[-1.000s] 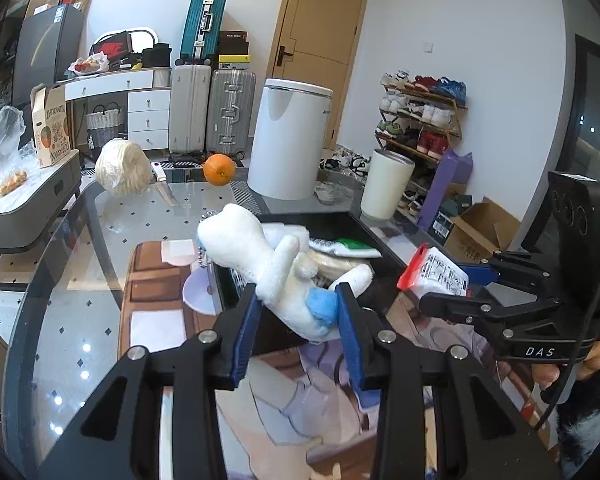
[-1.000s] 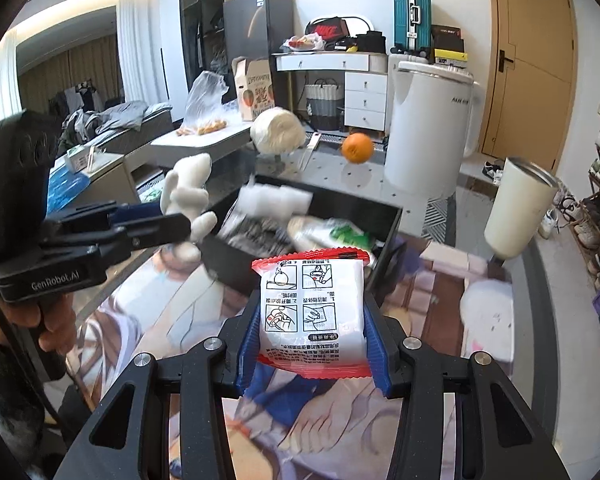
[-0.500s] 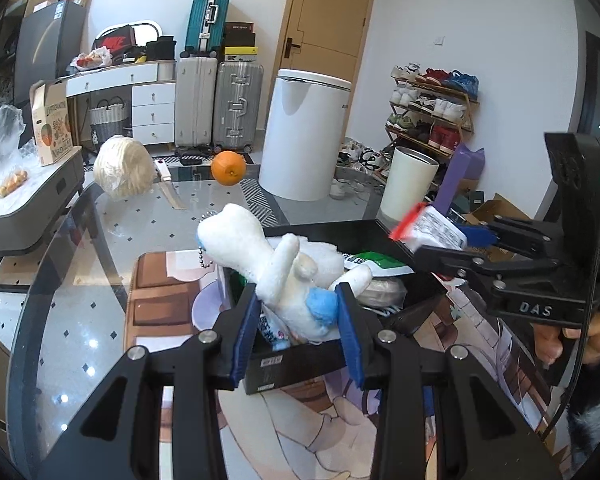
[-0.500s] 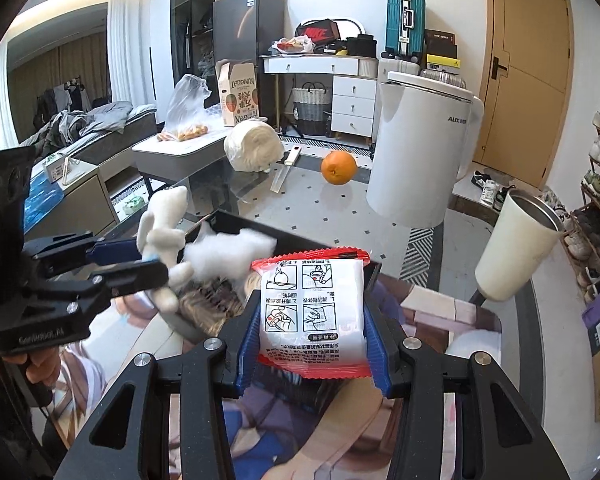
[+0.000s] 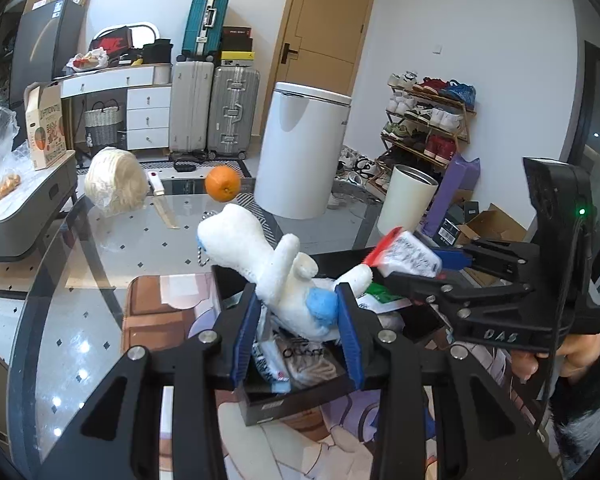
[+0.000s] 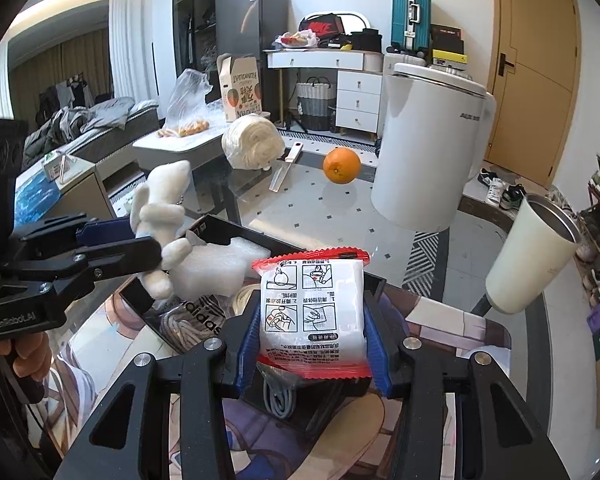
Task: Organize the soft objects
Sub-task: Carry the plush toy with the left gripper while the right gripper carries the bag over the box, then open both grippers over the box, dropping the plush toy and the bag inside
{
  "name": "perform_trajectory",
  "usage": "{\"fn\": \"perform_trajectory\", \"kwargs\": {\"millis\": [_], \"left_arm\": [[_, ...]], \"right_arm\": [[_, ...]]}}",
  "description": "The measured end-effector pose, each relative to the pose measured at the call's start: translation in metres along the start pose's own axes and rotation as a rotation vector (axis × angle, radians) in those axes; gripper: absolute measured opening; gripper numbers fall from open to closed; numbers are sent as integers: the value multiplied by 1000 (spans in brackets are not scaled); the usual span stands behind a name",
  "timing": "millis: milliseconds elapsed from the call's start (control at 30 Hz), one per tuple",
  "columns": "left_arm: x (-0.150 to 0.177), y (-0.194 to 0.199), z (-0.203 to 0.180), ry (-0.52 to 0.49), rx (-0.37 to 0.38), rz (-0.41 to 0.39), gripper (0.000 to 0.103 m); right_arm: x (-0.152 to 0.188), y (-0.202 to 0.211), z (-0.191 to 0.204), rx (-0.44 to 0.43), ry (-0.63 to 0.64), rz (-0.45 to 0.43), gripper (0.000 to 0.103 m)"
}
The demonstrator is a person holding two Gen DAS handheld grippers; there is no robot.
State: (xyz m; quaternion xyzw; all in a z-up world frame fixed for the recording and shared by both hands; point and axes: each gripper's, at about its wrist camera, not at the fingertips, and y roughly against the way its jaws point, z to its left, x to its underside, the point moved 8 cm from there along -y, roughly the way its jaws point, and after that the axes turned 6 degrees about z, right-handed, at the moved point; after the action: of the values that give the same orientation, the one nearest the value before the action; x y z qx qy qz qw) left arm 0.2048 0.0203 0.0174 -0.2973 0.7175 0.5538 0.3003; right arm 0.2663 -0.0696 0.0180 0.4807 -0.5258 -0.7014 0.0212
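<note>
My left gripper (image 5: 298, 334) is shut on a white plush toy (image 5: 260, 252) with a blue patch and holds it above the black tray (image 5: 300, 400). My right gripper (image 6: 312, 340) is shut on a white packet with red edges (image 6: 312, 312), also above the tray (image 6: 236, 232). The tray holds several soft items: a white foam piece (image 6: 216, 268), an Adidas bag (image 6: 200, 320) and a grey cord (image 6: 280, 396). In the left wrist view the right gripper (image 5: 412, 264) shows at the right with the packet (image 5: 404, 252). In the right wrist view the left gripper (image 6: 140, 240) shows at the left with the plush (image 6: 160, 208).
The tray lies on a printed mat (image 5: 156, 312) on a glass table (image 5: 100, 240). At the far side lie an orange (image 5: 222, 184), a wrapped yarn ball (image 5: 116, 186) and a knife (image 5: 162, 204). A cream tumbler (image 6: 528, 256) stands at the right. A white bin (image 5: 304, 152) stands behind the table.
Both grippers have moved forward and are now over the tray, each still holding its item. The right gripper with the packet has come closer to the left gripper.
</note>
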Motion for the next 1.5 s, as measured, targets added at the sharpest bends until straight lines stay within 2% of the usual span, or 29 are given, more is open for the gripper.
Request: {"fn": "perform_trajectory", "kwargs": {"millis": [367, 667, 767, 1033, 1133, 1167, 1200, 1233, 1300, 1400, 1467, 1500], "left_arm": [[-18, -4, 0, -9, 5, -4, 37], [3, -39, -10, -38, 23, 118, 36], [9, -42, -13, -49, 19, 136, 36], [18, -47, -8, -39, 7, 168, 36], [18, -48, -8, -35, 6, 163, 38], [19, -47, -8, -34, 7, 163, 38], [20, -46, -7, -34, 6, 161, 40], [21, -43, -7, -34, 3, 155, 49], [22, -36, -7, -34, 0, 138, 60], [22, -23, -6, -43, -22, 112, 63], [23, -16, -6, -50, -36, 93, 75], [24, -10, -5, -48, -46, 74, 90]], "right_arm": [[-6, -34, -1, -28, 24, 64, 46], [-6, -42, 2, -37, 48, 123, 46], [-3, -47, 6, -44, 57, 160, 46], [-4, -54, 6, -51, 49, 178, 46], [-6, -49, 7, -36, 67, 145, 53], [-5, -46, 7, -33, 70, 130, 60], [-5, -42, 7, -32, 71, 115, 69], [-5, -36, 6, -31, 66, 94, 73], [-4, -23, 5, -34, 53, 54, 79], [3, -3, 1, -8, 27, 12, 87], [10, 11, -2, 7, -2, -23, 92], [14, 16, -3, 9, -19, -36, 98]]}}
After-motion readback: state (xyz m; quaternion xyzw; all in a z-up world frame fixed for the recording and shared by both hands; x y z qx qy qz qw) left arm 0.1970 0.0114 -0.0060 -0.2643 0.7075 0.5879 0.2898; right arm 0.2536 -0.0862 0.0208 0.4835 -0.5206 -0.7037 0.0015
